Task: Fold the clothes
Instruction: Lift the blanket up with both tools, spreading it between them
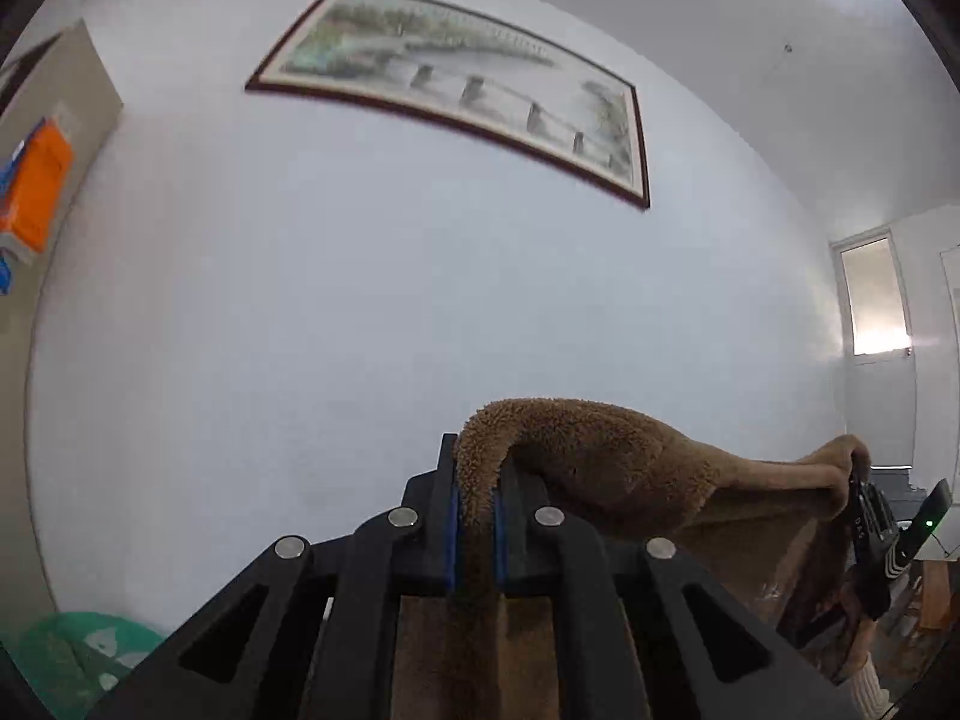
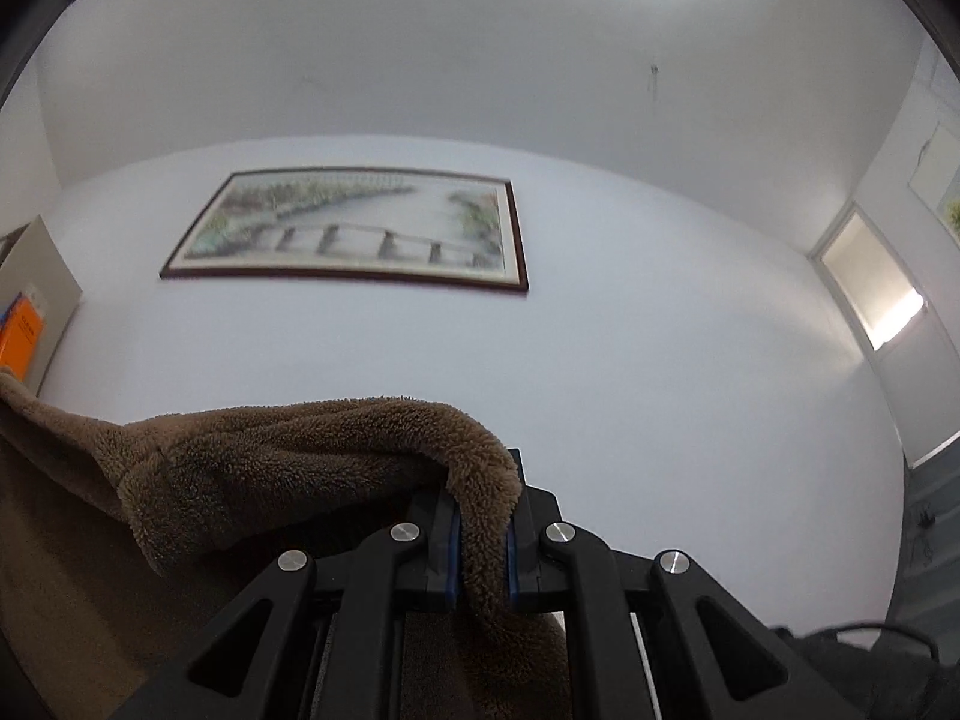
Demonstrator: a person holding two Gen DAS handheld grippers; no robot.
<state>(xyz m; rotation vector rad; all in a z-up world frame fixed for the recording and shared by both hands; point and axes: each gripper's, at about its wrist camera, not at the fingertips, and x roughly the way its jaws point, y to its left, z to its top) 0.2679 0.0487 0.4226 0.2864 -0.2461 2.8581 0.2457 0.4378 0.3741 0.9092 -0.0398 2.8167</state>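
A brown fleece garment (image 1: pixel 606 456) is held up in the air between both grippers. My left gripper (image 1: pixel 476 480) is shut on one top edge of it, the fabric pinched between the blue pads. The cloth stretches right to my right gripper (image 1: pixel 864 498), seen small at the far right and gripping the other end. In the right wrist view, my right gripper (image 2: pixel 483 510) is shut on a fold of the garment (image 2: pixel 288 462), which drapes away to the left. The lower part of the garment hangs out of sight below both cameras.
Both cameras tilt up at a white wall with a framed landscape painting (image 1: pixel 462 84). A cabinet with orange boxes (image 1: pixel 36 198) stands at left, a green object (image 1: pixel 78 654) at lower left, a doorway (image 1: pixel 876 294) at right. A person's sleeve (image 1: pixel 864 678) shows below the right gripper.
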